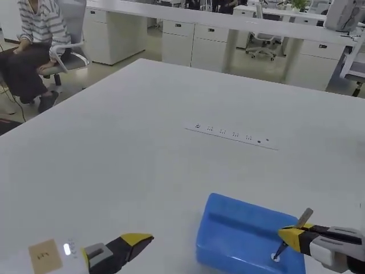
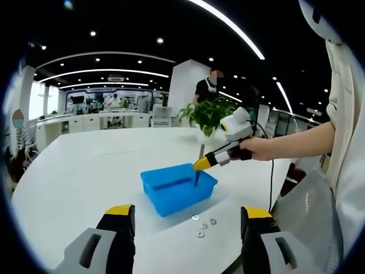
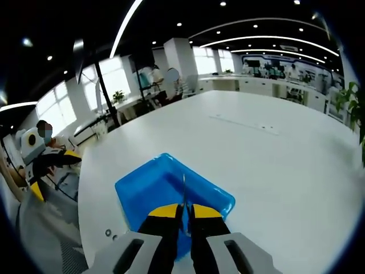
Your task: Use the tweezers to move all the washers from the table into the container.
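Observation:
The blue container (image 1: 242, 234) sits near the table's front edge. My right gripper (image 1: 287, 235) hangs over the container's right end, shut on the thin metal tweezers (image 1: 280, 248). Their tips point down into it. In the right gripper view the tweezers (image 3: 183, 191) stick out from the closed jaws of my right gripper (image 3: 184, 210) above the container (image 3: 154, 191). My left gripper (image 2: 188, 220) is open and holds nothing. It is left of the container, which is apart from it. Three washers (image 2: 201, 224) lie on the table just in front of the container (image 2: 177, 188).
A row of sockets (image 1: 231, 135) is set into the white table (image 1: 114, 142) farther back. A person (image 1: 34, 40) sits on a chair beyond the table's left corner. Cabinets (image 1: 194, 43) line the far side. A potted plant (image 2: 208, 117) stands behind the right hand.

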A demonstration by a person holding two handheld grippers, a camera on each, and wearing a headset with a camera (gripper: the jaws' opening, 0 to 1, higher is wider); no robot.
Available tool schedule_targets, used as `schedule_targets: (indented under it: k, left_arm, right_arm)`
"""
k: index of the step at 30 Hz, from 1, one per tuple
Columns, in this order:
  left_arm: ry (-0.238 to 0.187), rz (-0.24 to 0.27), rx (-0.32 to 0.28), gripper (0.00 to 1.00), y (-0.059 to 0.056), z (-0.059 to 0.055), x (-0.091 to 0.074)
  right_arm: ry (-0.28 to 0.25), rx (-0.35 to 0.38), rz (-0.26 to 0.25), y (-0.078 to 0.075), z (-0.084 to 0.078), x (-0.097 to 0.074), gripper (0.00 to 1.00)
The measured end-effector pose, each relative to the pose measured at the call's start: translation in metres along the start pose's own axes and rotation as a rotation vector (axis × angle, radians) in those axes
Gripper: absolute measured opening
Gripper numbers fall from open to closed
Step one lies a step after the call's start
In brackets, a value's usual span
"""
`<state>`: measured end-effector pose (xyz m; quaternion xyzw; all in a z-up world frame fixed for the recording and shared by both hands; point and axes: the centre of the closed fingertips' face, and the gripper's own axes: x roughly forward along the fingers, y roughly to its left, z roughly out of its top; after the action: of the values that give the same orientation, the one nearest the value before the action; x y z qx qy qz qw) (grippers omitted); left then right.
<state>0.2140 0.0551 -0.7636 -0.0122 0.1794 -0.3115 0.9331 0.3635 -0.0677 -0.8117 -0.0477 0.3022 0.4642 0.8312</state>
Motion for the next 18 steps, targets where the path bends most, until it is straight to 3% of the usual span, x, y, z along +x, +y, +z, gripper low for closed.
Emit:
schedule_targets:
  k: [7, 18]
  left_arm:
    - [-0.006, 0.003, 0.004, 0.76, 0.000, 0.001, 0.000]
    - [-0.003, 0.000, 0.012, 0.75, -0.002, 0.000, 0.000]
  right_arm:
    - [-0.059, 0.037, -0.003, 0.005, 0.012, -0.021, 0.03]
    - [-0.154, 0.138, 0.049, 0.037, 0.020, -0.044, 0.03]
